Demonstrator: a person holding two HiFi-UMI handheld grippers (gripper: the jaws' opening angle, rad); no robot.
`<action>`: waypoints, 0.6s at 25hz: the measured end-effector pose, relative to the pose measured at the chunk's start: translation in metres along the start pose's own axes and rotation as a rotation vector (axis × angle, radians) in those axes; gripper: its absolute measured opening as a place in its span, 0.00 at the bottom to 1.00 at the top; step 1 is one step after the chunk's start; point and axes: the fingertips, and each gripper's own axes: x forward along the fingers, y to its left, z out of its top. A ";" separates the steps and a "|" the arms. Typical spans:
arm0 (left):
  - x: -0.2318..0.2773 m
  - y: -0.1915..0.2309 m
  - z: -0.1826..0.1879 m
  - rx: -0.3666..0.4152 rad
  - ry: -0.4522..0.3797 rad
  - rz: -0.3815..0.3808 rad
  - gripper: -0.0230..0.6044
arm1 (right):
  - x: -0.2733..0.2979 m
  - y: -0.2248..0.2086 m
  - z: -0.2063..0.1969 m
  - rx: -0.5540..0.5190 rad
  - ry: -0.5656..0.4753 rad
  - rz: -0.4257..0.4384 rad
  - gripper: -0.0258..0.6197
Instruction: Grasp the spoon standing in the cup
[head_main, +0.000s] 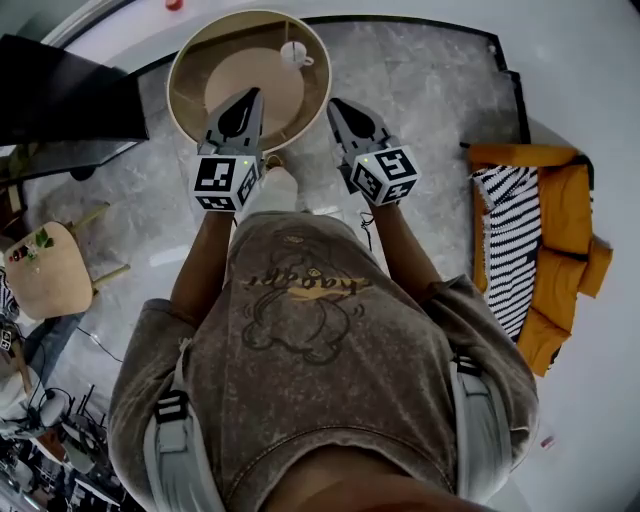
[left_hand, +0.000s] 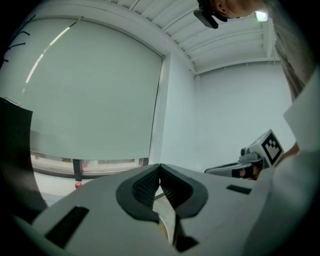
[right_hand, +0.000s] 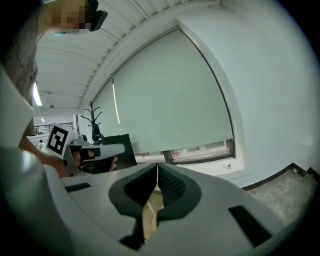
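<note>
Broadly, the grey marbled floor (head_main: 440, 90) fills most of the head view. At 12 o'clock stands the round bench (head_main: 182, 70), tan wood with a raised rim and a paler disc inside it. At 3 o'clock lie an orange padded jacket (head_main: 565, 250) and a black-and-white striped cloth (head_main: 510, 250). At 9 o'clock is a pale wooden seat (head_main: 45, 270).

My left claw (head_main: 250, 95) and right claw (head_main: 335, 103) are matte grey wedges, each carrying its marker cube. Both reach over the near edge of the bench, side by side and pointing towards 12. Each is closed with nothing in it. In the gripper views the ribbed black pads (left_hand: 142, 187) of the left meet at their tips, and so do those of the right (right_hand: 172, 187).

The small white cup (head_main: 295, 55), smooth and handled, sits on the far part of the bench. It lies at about 1 o'clock from my left claw and 11 o'clock from my right, between the lines they point along. Neither claw is clearly nearer, and both are well short of it. The spoon should be standing in that cup, its long axis upright and so nearly end-on from above. It is too small for me to make out, and neither gripper view shows the cup.
</note>
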 end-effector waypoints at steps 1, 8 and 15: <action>0.007 0.005 0.001 0.001 0.002 -0.009 0.07 | 0.007 -0.004 0.002 0.002 -0.001 -0.008 0.07; 0.050 0.049 0.006 0.006 0.008 -0.088 0.07 | 0.062 -0.021 0.013 0.010 -0.010 -0.071 0.07; 0.077 0.067 0.016 0.011 0.012 -0.123 0.07 | 0.081 -0.034 0.020 0.018 -0.004 -0.116 0.07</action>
